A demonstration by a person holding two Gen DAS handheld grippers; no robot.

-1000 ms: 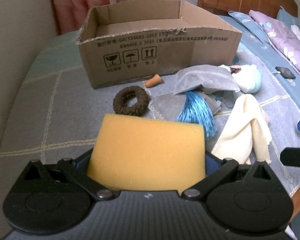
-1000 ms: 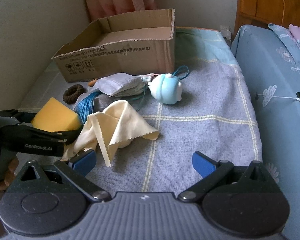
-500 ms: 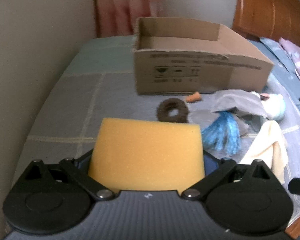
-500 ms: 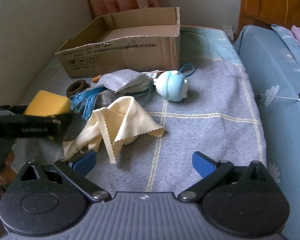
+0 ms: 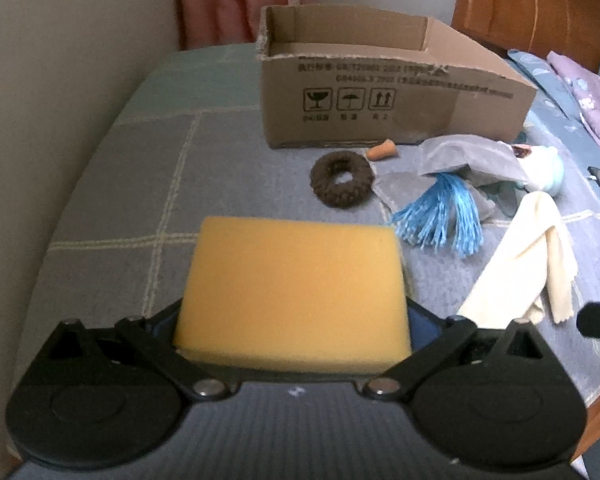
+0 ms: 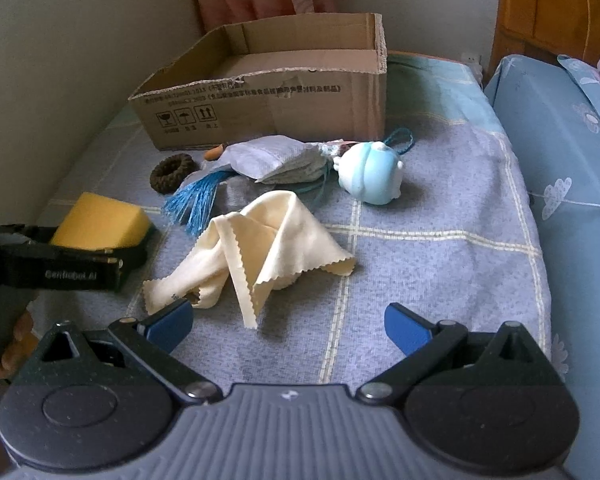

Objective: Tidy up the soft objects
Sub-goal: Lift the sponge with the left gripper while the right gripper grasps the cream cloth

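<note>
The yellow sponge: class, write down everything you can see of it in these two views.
The yellow sponge is a rectangular block of what looks like soft foam, matte and finely pored, plain yellow-orange with rounded edges. It sits clamped between the two fingers of the left gripper, its long face up and roughly level, above the grey checked bedcover. It lies well short of the cardboard box. Only the gripper visibly touches it.

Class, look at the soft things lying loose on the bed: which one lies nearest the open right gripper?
The cream cloth. Its corner reaches the right gripper, by one fingertip, while the blue tassel, brown scrunchie and pale blue plush toy lie nearer the cardboard box.
</note>
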